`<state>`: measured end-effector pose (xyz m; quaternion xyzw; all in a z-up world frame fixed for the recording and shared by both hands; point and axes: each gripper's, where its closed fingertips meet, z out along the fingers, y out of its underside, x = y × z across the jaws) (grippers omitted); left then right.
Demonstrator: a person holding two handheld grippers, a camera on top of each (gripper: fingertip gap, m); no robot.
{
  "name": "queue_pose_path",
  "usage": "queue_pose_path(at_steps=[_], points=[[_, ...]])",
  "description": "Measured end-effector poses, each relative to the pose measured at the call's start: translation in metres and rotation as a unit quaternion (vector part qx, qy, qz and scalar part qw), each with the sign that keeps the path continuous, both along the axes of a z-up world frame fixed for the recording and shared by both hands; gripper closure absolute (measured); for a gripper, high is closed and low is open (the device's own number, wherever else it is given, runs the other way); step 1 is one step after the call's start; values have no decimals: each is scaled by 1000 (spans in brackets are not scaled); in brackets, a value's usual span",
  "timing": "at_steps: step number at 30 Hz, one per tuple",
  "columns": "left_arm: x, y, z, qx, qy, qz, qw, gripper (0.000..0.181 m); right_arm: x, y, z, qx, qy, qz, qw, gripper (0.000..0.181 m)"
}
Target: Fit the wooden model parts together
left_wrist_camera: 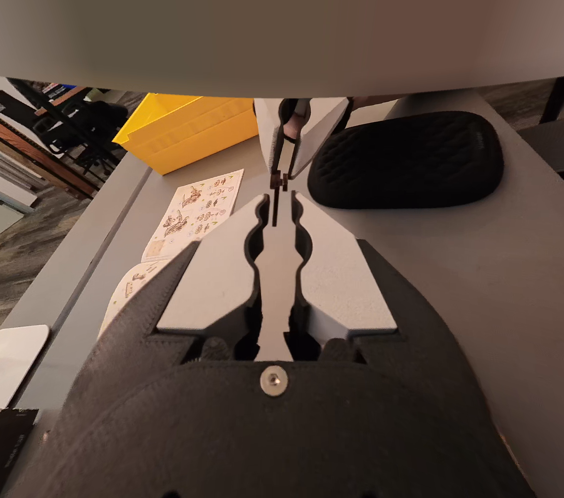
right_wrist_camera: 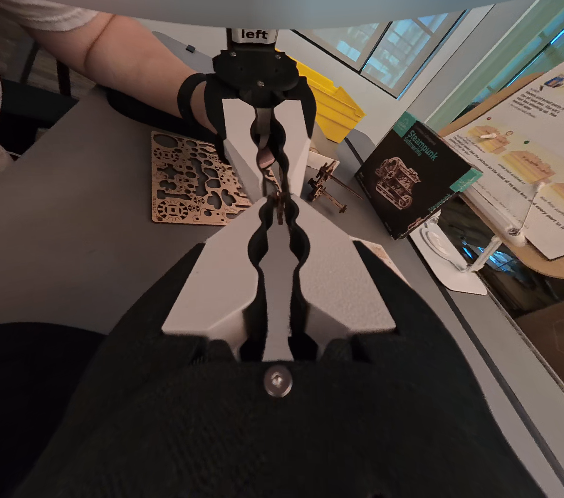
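My left gripper (left_wrist_camera: 280, 195) is closed around a thin dark wooden strip (left_wrist_camera: 273, 211), seen edge-on and lying against its left pad. My right gripper (left_wrist_camera: 279, 175) comes in from the opposite side, tip to tip, shut on a small notched wooden part (left_wrist_camera: 285, 179) that meets the strip's far end. In the right wrist view my right gripper (right_wrist_camera: 279, 204) pinches that small part (right_wrist_camera: 279, 210). The left gripper (right_wrist_camera: 274, 190) faces it with the fretted strip (right_wrist_camera: 270, 175) between its fingers. Both are held above the grey table (right_wrist_camera: 91, 178).
A punched-out wooden parts sheet (right_wrist_camera: 189, 178) lies flat on the table. A partly built wooden model (right_wrist_camera: 326, 187) and a dark kit box (right_wrist_camera: 412, 175) stand to the right. An instruction booklet (left_wrist_camera: 198, 214), a yellow bin (left_wrist_camera: 189, 135) and a black cushion (left_wrist_camera: 406, 159) lie nearby. A person's forearm (right_wrist_camera: 122, 62) is behind. Left and right tips are no more than a few centimetres apart.
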<state>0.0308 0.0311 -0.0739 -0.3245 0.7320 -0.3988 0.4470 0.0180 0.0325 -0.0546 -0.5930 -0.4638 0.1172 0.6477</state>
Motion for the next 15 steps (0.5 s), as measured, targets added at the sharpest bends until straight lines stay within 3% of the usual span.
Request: queue_pose_path(at_steps=[6, 15], points=[[1, 1, -4, 19, 8, 8, 1000, 181, -1, -1, -2, 7, -20, -2, 1000, 176], [0, 1, -9, 21, 20, 4, 1000, 179, -1, 0, -12, -6, -41, -2, 999, 176]])
